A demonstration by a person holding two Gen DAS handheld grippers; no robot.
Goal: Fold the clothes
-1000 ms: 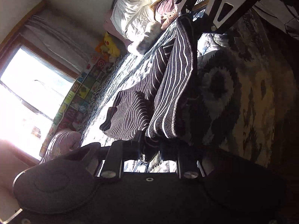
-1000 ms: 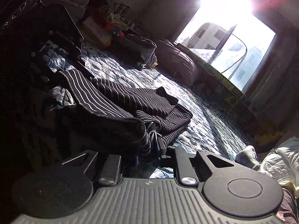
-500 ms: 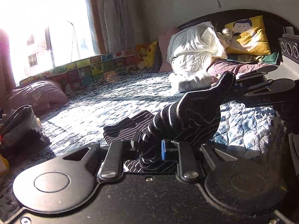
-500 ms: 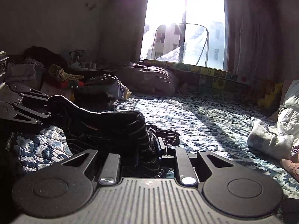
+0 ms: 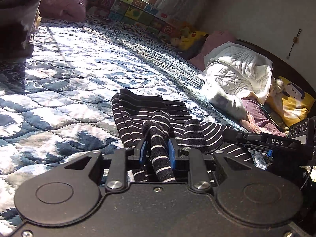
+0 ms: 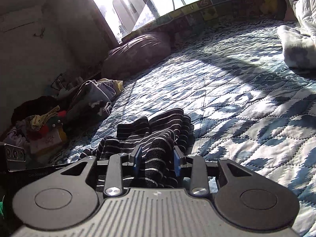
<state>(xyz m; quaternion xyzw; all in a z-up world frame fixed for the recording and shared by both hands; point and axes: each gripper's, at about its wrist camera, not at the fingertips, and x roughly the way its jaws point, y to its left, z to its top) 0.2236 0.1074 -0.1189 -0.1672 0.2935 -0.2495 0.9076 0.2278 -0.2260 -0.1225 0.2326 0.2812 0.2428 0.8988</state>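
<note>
A black garment with thin white stripes [image 5: 138,110] lies bunched in folds on the blue and white quilt [image 5: 69,83]. My left gripper [image 5: 157,152] is shut on a rolled edge of it, which sits between the blue pads. In the right wrist view the same striped garment [image 6: 167,118] lies on the quilt just ahead. My right gripper [image 6: 157,158] is shut on a thick fold of it. Both grippers are low over the bed, side by side. The other gripper's body [image 5: 276,142] shows at the right edge of the left wrist view.
A white duvet [image 5: 237,75] and a yellow pillow [image 5: 292,98] lie at the head of the bed. A purple cushion [image 6: 138,53] rests below the window. A heap of loose clothes [image 6: 49,126] lies along the bed's left side. Sunlit open quilt [image 6: 237,90] stretches beyond the garment.
Both grippers came down from holding the garment raised and stretched between them. The striped fabric now rests on the quilt, and both views tilt down toward the bed.
</note>
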